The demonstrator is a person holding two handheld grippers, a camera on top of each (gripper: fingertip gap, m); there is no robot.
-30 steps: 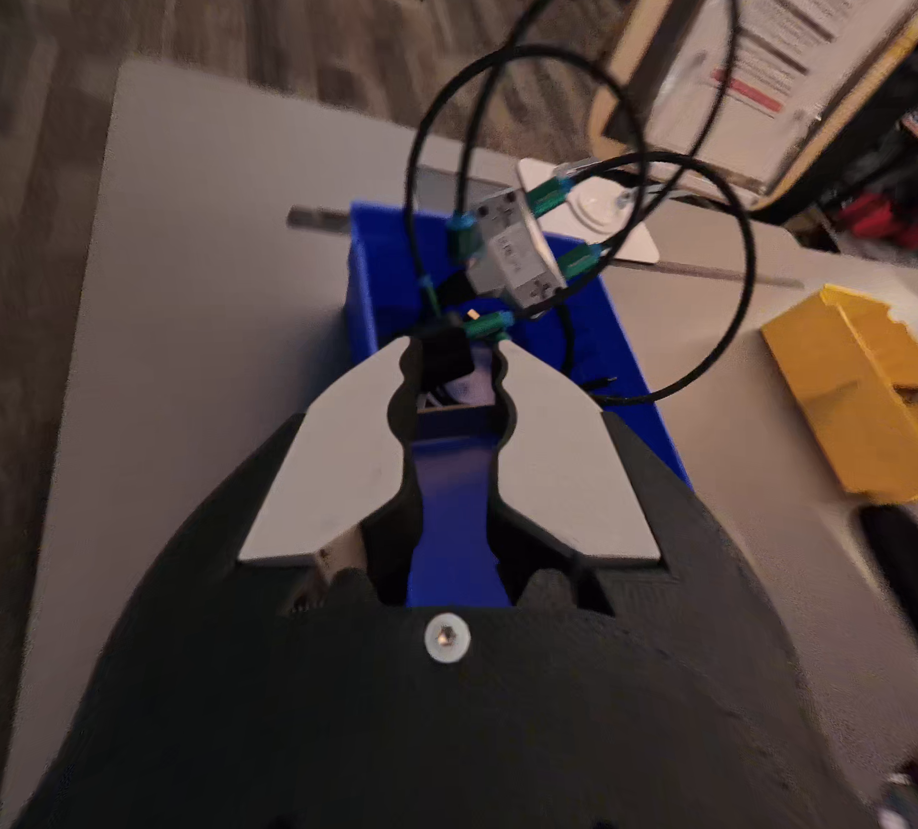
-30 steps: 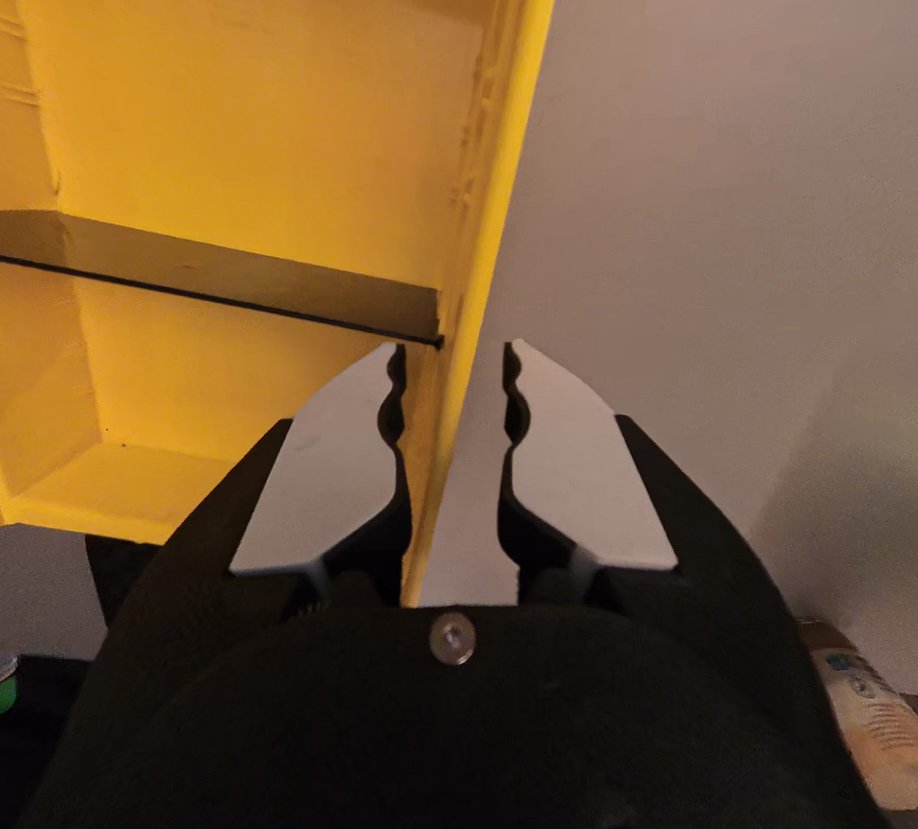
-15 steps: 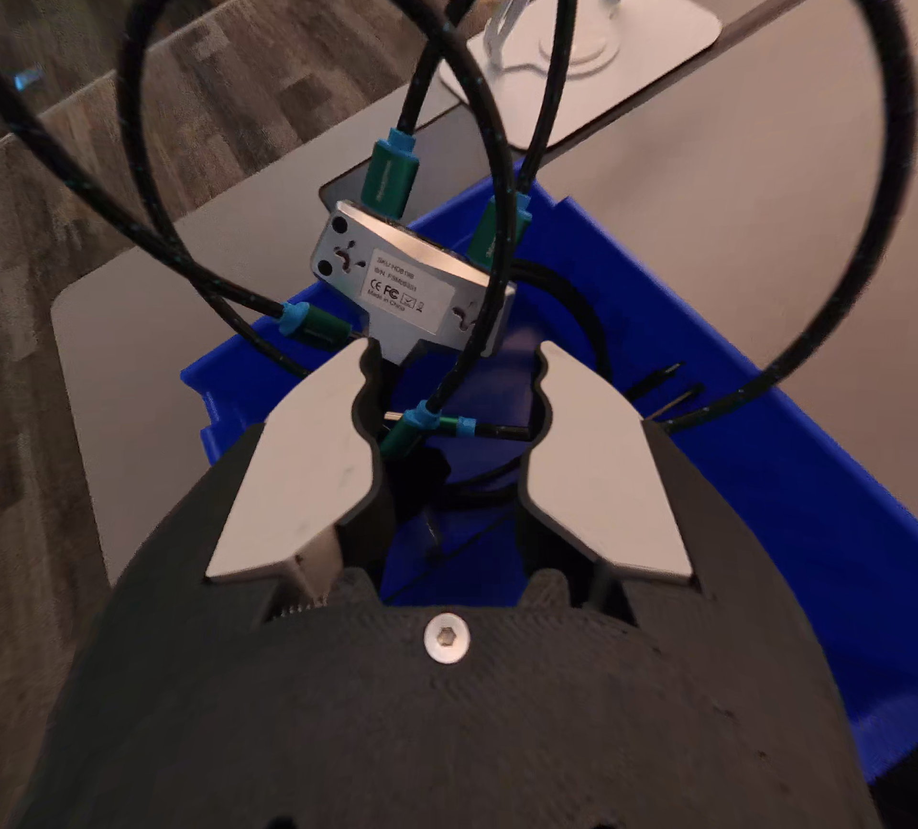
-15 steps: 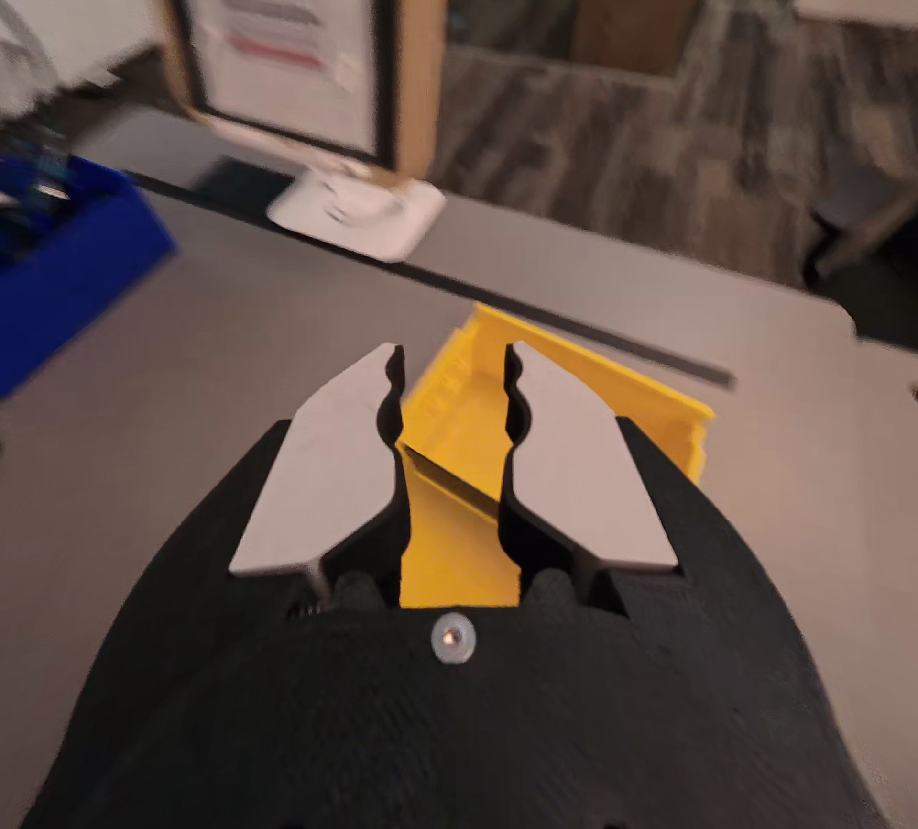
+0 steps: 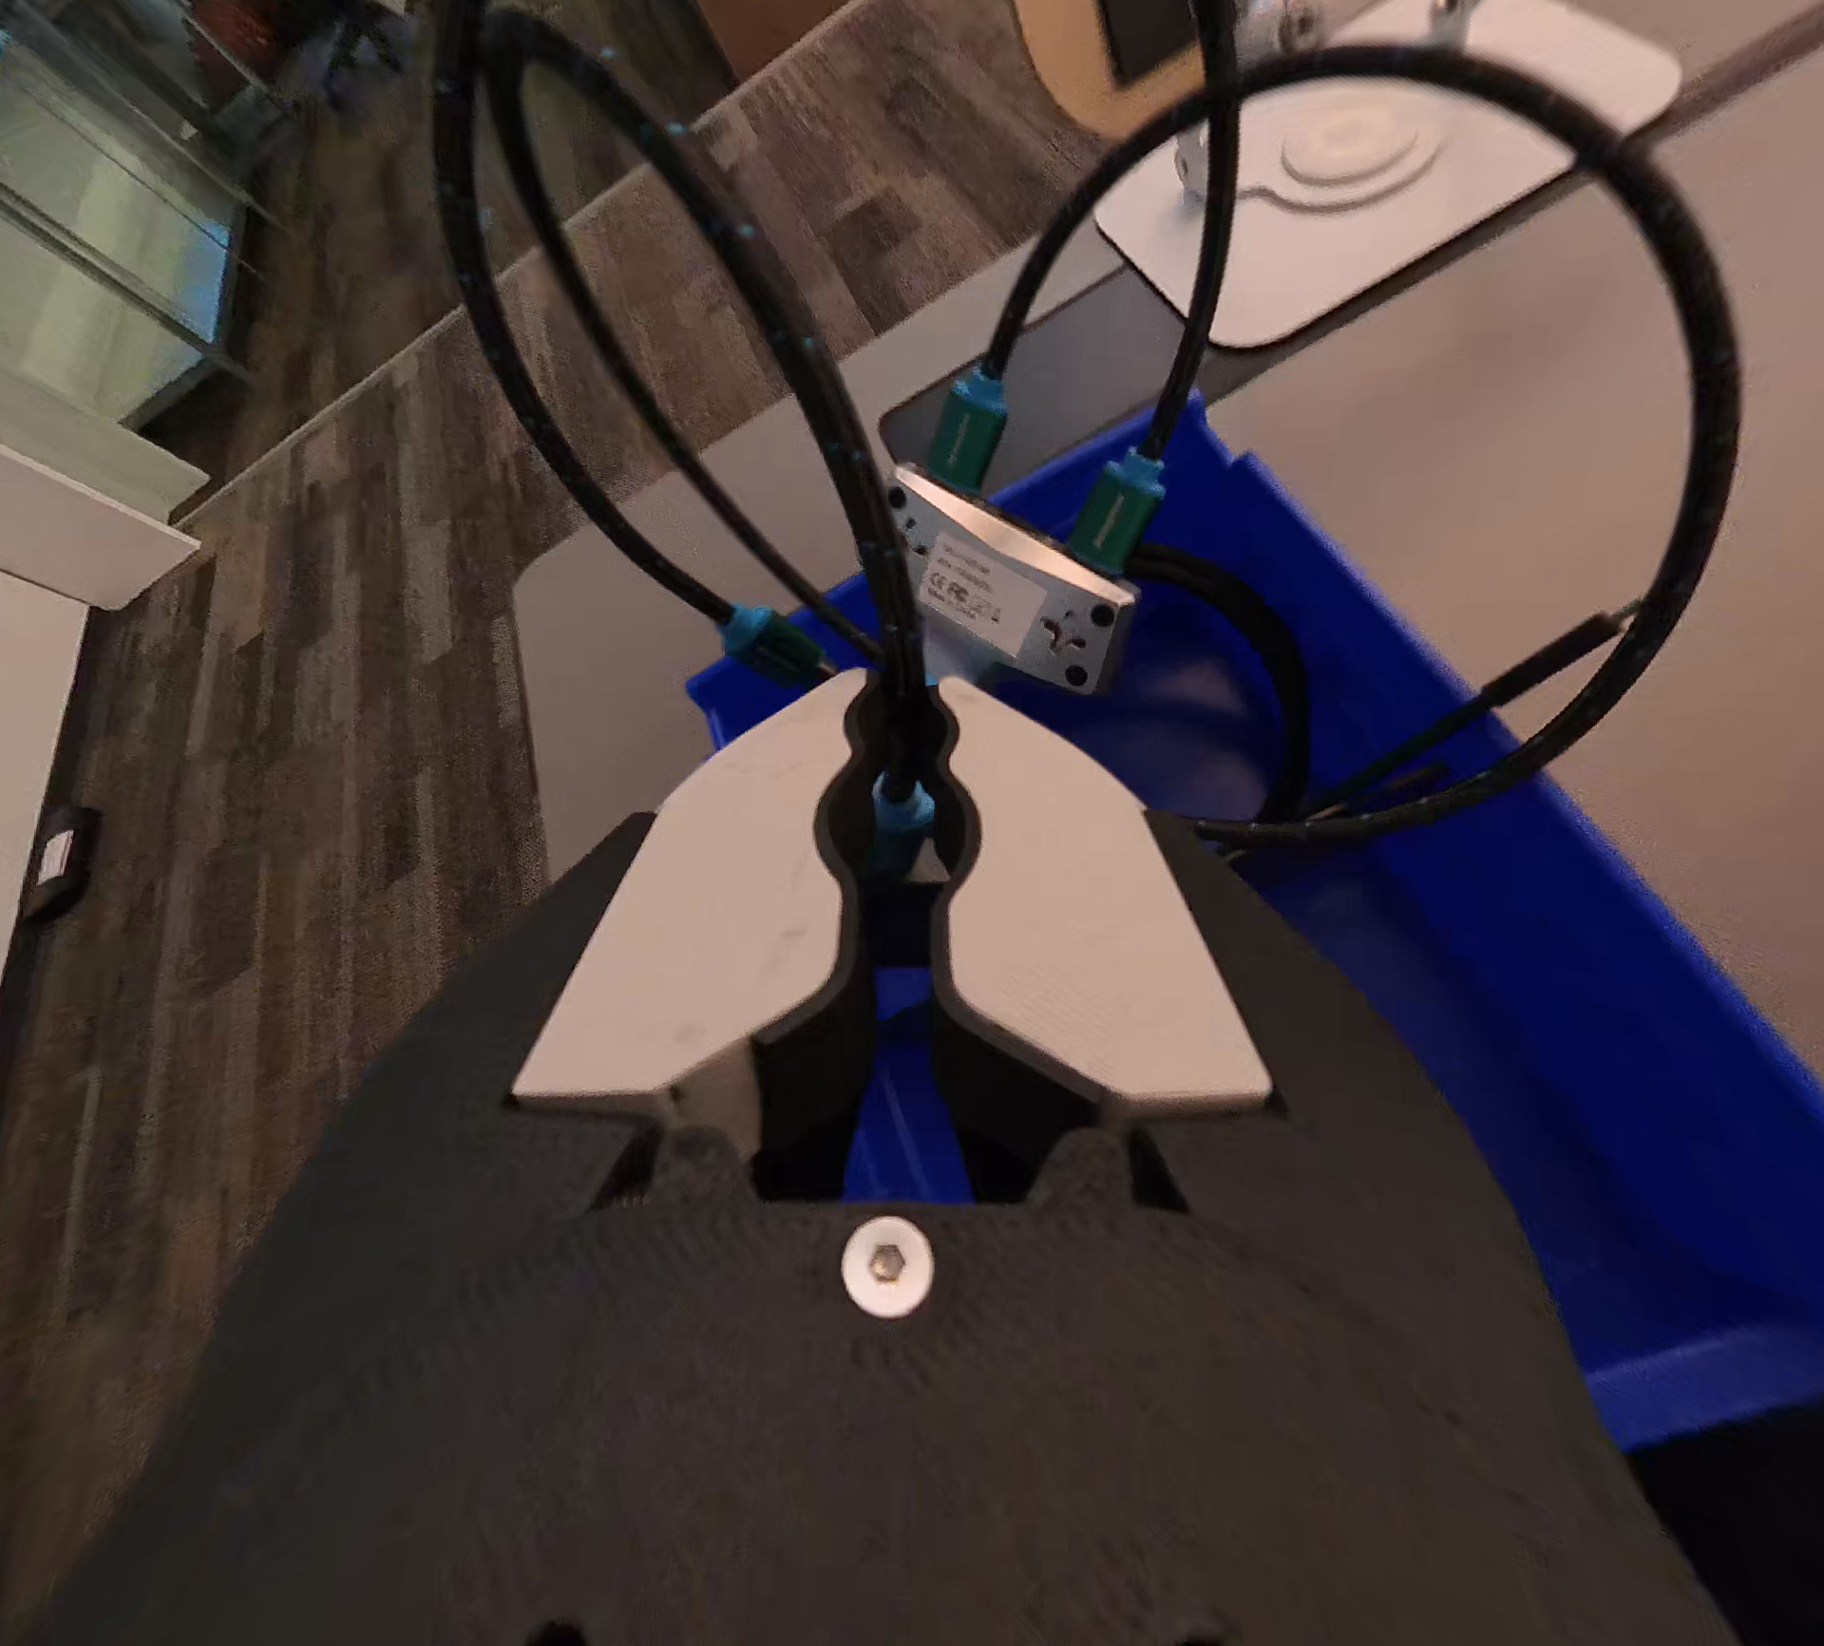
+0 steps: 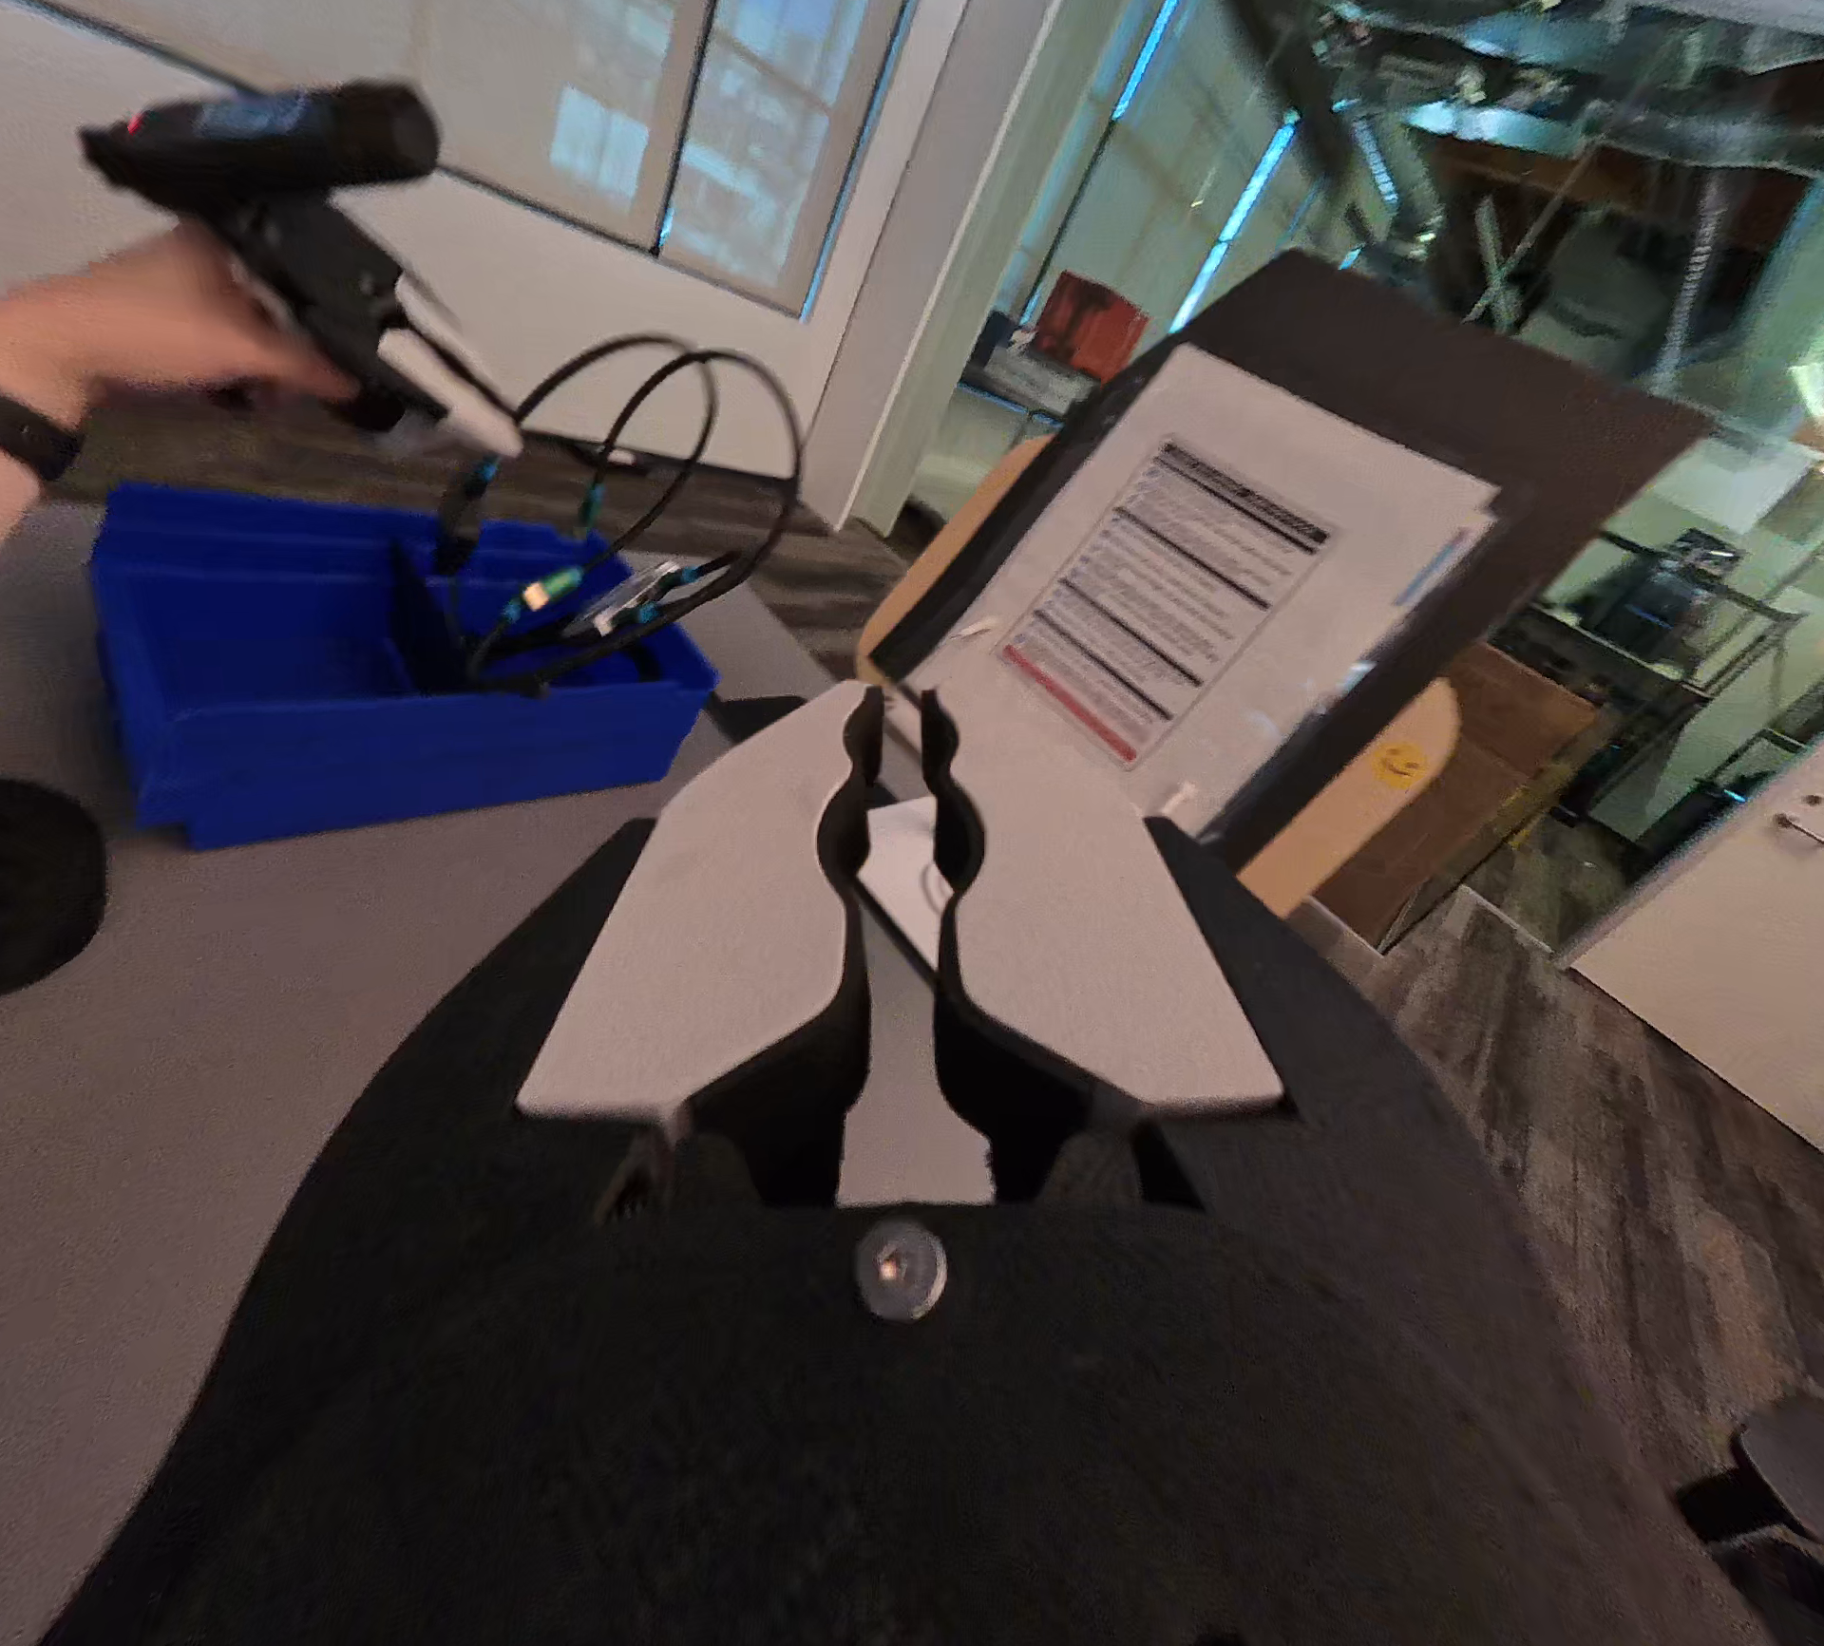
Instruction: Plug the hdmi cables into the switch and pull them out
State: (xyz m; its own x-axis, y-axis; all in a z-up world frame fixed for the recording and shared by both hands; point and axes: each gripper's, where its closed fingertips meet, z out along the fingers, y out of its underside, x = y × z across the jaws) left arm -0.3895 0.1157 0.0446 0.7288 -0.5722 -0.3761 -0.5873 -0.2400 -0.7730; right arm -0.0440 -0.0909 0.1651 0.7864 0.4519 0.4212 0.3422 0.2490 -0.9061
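Note:
My left gripper (image 5: 903,701) is shut on a black braided HDMI cable (image 5: 881,553) just above its teal plug (image 5: 900,819). The silver switch (image 5: 997,587) hangs in the air over the blue bin (image 5: 1481,957), with three green-ended cables plugged into it. The cables loop high above it. In the right wrist view the left gripper (image 6: 474,414) holds the cable bundle and switch (image 6: 627,597) above the blue bin (image 6: 345,750). My right gripper (image 6: 895,706) is shut and empty, held over the grey table (image 6: 247,1007), well to the right of the bin.
A white monitor stand base (image 5: 1382,148) sits behind the bin. A dark board with a printed sheet (image 6: 1184,592) stands at the table's far edge. A person's hand (image 6: 128,326) holds the left gripper. A black object (image 6: 39,888) lies at the left edge.
My left gripper closed on the cable and lifted the cables and switch. My right gripper left the yellow bin, swung up toward the room and closed.

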